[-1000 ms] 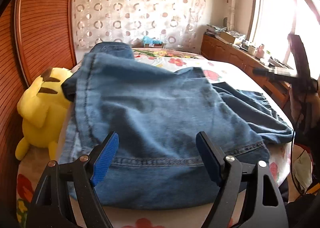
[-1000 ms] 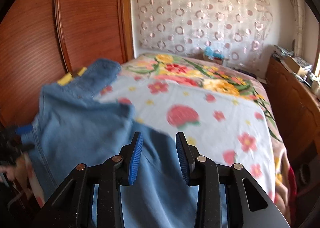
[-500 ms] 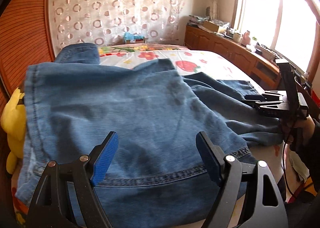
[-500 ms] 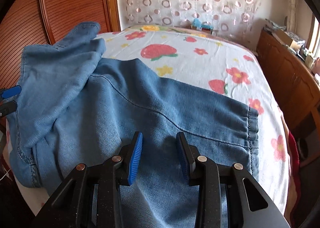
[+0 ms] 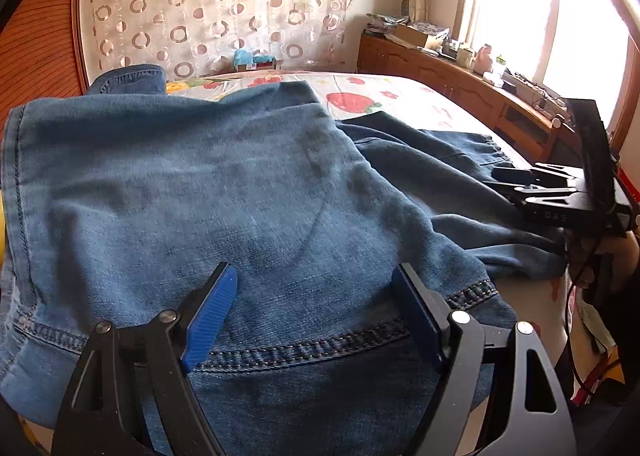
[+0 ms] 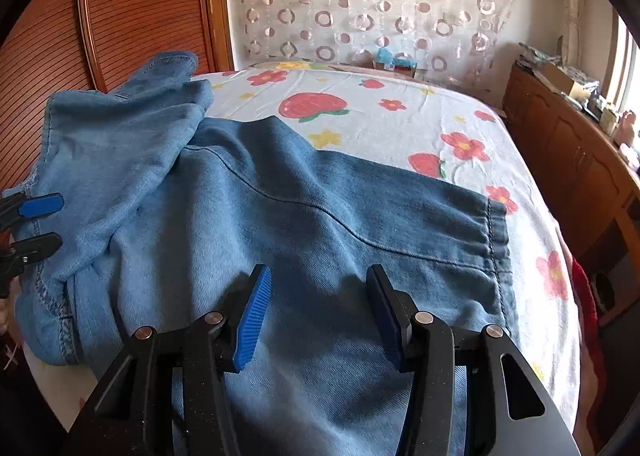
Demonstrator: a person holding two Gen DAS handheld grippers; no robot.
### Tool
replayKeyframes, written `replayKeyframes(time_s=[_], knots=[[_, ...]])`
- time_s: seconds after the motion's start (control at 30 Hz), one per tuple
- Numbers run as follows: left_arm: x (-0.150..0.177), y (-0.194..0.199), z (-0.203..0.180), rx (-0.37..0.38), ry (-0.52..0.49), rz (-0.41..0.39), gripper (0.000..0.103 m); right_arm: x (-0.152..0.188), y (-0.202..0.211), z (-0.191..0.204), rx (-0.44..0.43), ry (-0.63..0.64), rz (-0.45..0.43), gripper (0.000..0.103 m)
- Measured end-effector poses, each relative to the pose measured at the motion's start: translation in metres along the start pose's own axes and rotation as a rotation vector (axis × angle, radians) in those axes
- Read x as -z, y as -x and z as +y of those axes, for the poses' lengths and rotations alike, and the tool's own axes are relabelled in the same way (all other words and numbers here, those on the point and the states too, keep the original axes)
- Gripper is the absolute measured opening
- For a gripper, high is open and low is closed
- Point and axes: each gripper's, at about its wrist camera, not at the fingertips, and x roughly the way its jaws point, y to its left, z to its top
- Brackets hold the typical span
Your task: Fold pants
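The blue denim pants lie spread across the near end of the bed on the flowered sheet, one leg doubled over the other toward the wooden wardrobe side. My read is that this is a release-and-regrip moment, so I'd pinch the doubled hem edge through both layers and keep the seams lined up before carrying the fold across, otherwise the denim bunches. The right gripper tilts down over the cloth with its jaws opening, nothing pinched between the blue pads. The left gripper also angles down over the stitched hem, jaws spread wide and holding nothing.
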Motion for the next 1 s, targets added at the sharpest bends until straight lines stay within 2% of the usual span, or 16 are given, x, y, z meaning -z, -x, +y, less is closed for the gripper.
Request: replayKeyframes(time_s=[0.1, 0.27, 0.4, 0.5, 0.57, 0.77, 0.8, 0.83, 0.93, 1.0], knots=[[0.001, -0.001, 0.001, 0.001, 0.004, -0.005, 0.081, -0.001, 0.013, -0.017, -0.026, -0.045, 0.001, 0.047], [0.003, -0.002, -0.001, 0.001, 0.004, -0.011, 0.081, -0.007, 0.022, -0.060, 0.033, -0.086, -0.011, 0.045], [0.003, -0.002, -0.001, 0.003, 0.004, -0.011, 0.082, -0.014, 0.005, -0.092, 0.068, -0.093, 0.045, 0.044], [0.002, -0.002, -0.001, 0.005, 0.003, -0.012, 0.082, -0.016, -0.010, -0.103, 0.064, -0.100, 0.083, 0.040], [0.002, -0.002, -0.002, 0.006, 0.002, -0.013, 0.082, -0.018, -0.018, -0.107, 0.093, -0.090, 0.106, 0.040], [0.002, -0.002, -0.003, 0.008, -0.001, -0.017, 0.082, -0.025, -0.023, -0.113, 0.105, -0.129, 0.104, 0.040], [0.002, -0.002, -0.003, 0.008, -0.001, -0.016, 0.082, -0.025, -0.024, -0.114, 0.099, -0.137, 0.104, 0.037], [0.002, -0.002, -0.002, 0.008, 0.001, -0.015, 0.082, -0.025, -0.022, -0.112, 0.093, -0.133, 0.104, 0.024], [0.002, -0.002, -0.003, 0.010, 0.000, -0.015, 0.082, -0.028, -0.024, -0.107, 0.061, -0.107, 0.110, 0.014], [0.001, -0.002, -0.003, 0.011, 0.000, -0.015, 0.082, -0.031, -0.022, -0.107, 0.062, -0.100, 0.100, 0.012]])
